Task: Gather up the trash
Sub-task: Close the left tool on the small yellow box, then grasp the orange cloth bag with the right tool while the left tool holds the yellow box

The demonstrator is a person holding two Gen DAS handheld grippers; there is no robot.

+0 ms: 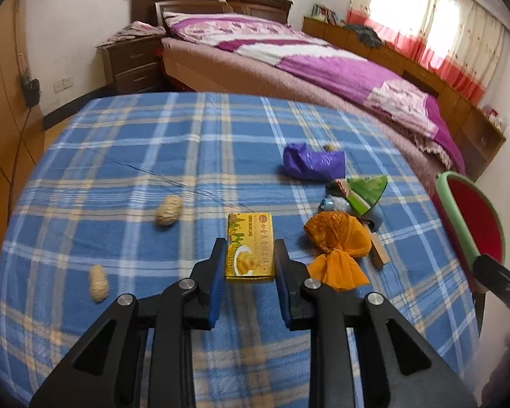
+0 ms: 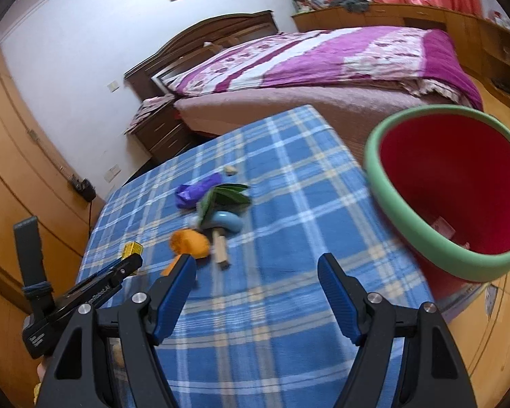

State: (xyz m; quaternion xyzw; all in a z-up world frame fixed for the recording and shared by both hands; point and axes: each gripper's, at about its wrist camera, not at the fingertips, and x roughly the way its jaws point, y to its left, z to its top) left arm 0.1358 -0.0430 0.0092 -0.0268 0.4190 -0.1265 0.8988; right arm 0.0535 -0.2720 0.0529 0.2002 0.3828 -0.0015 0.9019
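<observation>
A yellow cake box (image 1: pixel 250 244) lies lengthwise between the blue pads of my left gripper (image 1: pixel 250 246), which press on its two long sides; the gripper is shut on it. From the right wrist view the box (image 2: pixel 133 248) shows at the tip of the left gripper (image 2: pixel 132 261). My right gripper (image 2: pixel 256 261) hangs open over the blue plaid tablecloth (image 2: pixel 289 323) with nothing between its fingers. The red bin with a green rim (image 2: pixel 391 200) stands at the table's right edge, tilted toward me, with small scraps at its bottom.
Two peanut shells (image 1: pixel 168 210) (image 1: pixel 98 283) lie left of the box. To its right are an orange wrapper (image 1: pixel 336 238), a wooden block (image 1: pixel 379 255), a green leaf wrapper (image 1: pixel 367 190), a blue piece (image 1: pixel 333 202) and a purple bag (image 1: pixel 312 165). A bed (image 1: pixel 323 68) stands behind the table.
</observation>
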